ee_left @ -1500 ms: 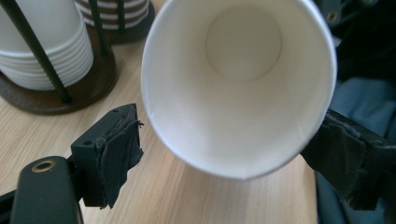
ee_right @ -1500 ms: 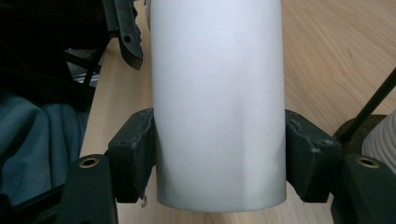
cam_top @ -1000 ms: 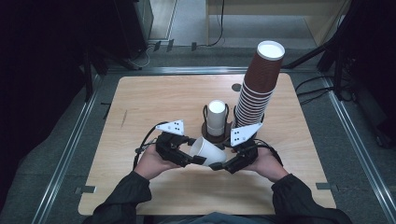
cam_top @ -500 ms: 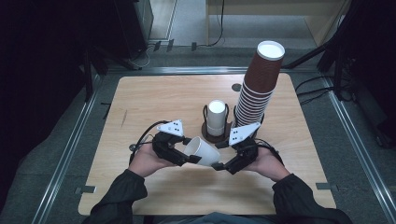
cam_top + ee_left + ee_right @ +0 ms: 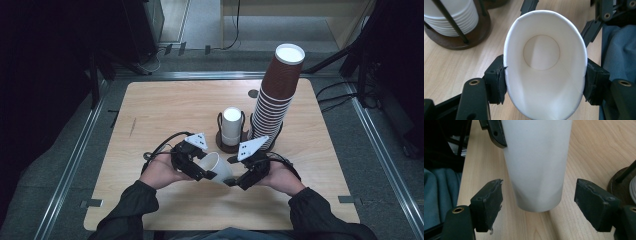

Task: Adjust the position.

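A white paper cup lies tilted on its side above the table's front middle, its mouth toward my left hand. My left gripper is shut on the cup's rim. In the left gripper view its pads squeeze the cup into an oval. My right gripper faces it from the right. Its jaws have just been opening and stand open. In the right gripper view the cup's base sits between its pads with a gap on each side.
A tall stack of brown cups stands in a holder at the back right. Beside it a short stack of white cups sits in a round dark wooden holder. The wooden table has bare room on the left.
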A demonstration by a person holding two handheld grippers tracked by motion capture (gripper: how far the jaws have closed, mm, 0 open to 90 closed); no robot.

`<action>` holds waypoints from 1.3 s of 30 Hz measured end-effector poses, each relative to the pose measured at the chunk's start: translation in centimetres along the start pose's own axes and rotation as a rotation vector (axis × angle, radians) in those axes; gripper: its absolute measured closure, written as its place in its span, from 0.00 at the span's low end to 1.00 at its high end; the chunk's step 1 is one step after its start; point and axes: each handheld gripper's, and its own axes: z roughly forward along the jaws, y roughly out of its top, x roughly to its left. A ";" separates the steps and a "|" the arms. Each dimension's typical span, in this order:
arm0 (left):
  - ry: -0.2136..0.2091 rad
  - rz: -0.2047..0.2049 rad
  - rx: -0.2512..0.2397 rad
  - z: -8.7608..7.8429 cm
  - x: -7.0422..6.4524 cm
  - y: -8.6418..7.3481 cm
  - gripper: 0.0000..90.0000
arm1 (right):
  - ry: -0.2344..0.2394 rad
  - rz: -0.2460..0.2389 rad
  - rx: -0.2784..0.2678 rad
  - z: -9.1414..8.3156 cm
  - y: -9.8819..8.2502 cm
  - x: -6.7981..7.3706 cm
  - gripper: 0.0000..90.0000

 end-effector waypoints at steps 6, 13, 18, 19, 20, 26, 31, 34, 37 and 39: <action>-0.005 0.024 0.018 0.7 -0.7 0.6 0.36 | -0.002 -0.028 0.043 1.2 -0.1 0.2 0.26; -0.009 0.025 0.045 1.4 -1.0 0.9 0.35 | 0.026 -0.046 0.050 1.9 0.0 0.7 0.36; -0.018 0.025 0.037 1.5 -0.9 0.7 0.27 | 0.020 -0.056 0.060 2.0 0.0 0.8 0.37; -0.024 0.028 0.030 1.5 -0.9 0.7 0.25 | 0.021 -0.058 0.054 1.9 0.1 0.8 0.37; -0.025 0.031 0.025 1.4 -0.9 0.6 0.20 | 0.015 -0.060 0.048 1.7 0.1 0.7 0.37; 0.001 0.012 -0.030 0.5 -0.6 0.0 0.18 | 0.003 -0.037 0.025 1.0 0.1 0.4 0.37; 0.011 -0.004 -0.058 -0.1 -0.5 -0.5 0.18 | -0.001 -0.033 0.001 0.7 0.1 0.3 0.37; 0.018 -0.013 -0.086 -0.3 -0.4 -0.8 0.18 | -0.001 -0.027 -0.016 0.3 0.1 0.2 0.37; 0.006 -0.017 -0.108 -0.4 -0.1 -1.1 0.20 | -0.004 -0.012 -0.029 -0.1 0.1 0.0 0.37; 0.005 -0.028 -0.113 -0.4 0.0 -1.2 0.20 | -0.012 -0.007 -0.037 -0.4 0.0 -0.1 0.37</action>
